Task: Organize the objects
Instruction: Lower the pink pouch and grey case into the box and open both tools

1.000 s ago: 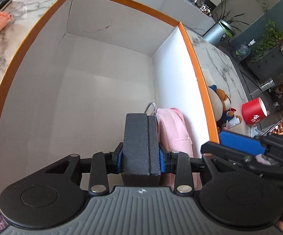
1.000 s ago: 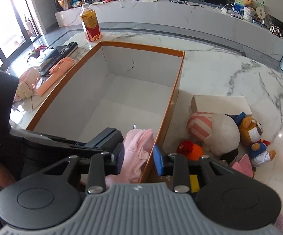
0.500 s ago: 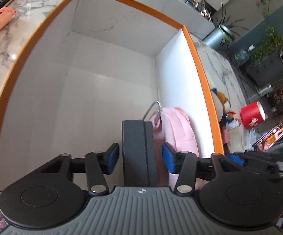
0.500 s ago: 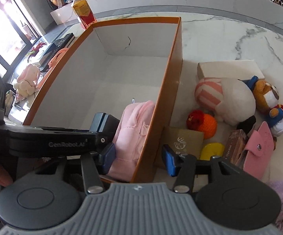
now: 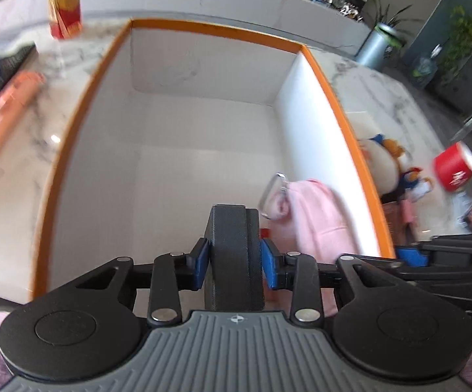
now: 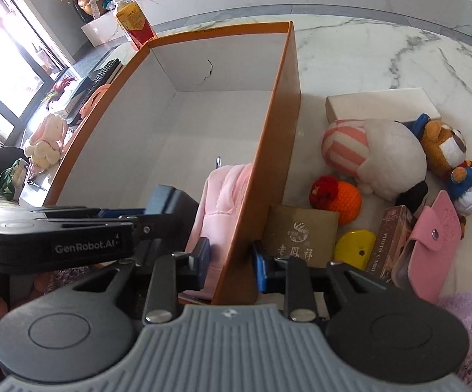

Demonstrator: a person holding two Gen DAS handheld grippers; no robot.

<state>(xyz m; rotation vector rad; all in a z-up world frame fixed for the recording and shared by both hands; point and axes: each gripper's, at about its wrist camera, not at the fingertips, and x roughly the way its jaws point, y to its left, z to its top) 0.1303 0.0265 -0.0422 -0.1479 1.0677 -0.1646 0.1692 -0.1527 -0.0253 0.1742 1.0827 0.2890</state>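
Your left gripper sits low inside the big orange-rimmed white cardboard box, near its front wall. The dark grey textured case stands upright between the blue pads. Pads look close to or just touching its sides; can't tell if you're clamping it or have let go. Case's far end sticks out beyond the fingertips.

The pink fabric pouch w/ metal clip ring lies just right of the case, against the box's right wall.

Your right gripper is spread open, straddling that right wall at the near corner: left finger inside the box by the pouch, right finger outside by the brown embossed card box. Nothing gripped.

Outside on the white marble tabletop: pink-striped white plush, small bear toys, orange crochet fruit, yellow item, pink snap wallet. Red-and-yellow drink bottle stands beyond the box's far left corner.
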